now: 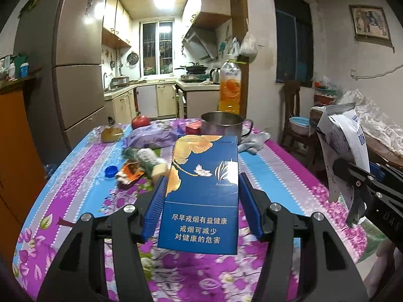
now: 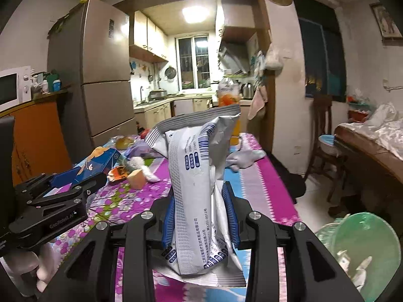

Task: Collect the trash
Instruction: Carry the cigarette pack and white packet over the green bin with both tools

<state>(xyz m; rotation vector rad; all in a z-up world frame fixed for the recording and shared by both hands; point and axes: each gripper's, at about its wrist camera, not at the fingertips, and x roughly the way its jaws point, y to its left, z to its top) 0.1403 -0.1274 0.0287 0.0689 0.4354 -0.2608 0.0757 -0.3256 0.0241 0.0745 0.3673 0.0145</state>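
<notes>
Being held above the bench (image 1: pixel 83 176): cigarette box (image 1: pixel 204 191) in left tool (image 1: pixel 201 198) | wrapper (image 2: pixel 199 188) in right tool (image 2: pixel 200 216) | risk: limp wrapper slipping out during transfer to green bin (image 2: pixel 362 251)

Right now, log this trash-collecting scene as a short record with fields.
left gripper: jaws shut on the blue cigarette box, held off the table
right gripper: jaws shut on the crumpled white packet, held upright
table: floral cloth in purple and blue
litter on table: blue bottle cap, orange wrapper, crumpled wrappers behind it
other items: metal mug, red apple, orange drink bottle
bin: green trash bag at lower right of the right wrist view
</notes>
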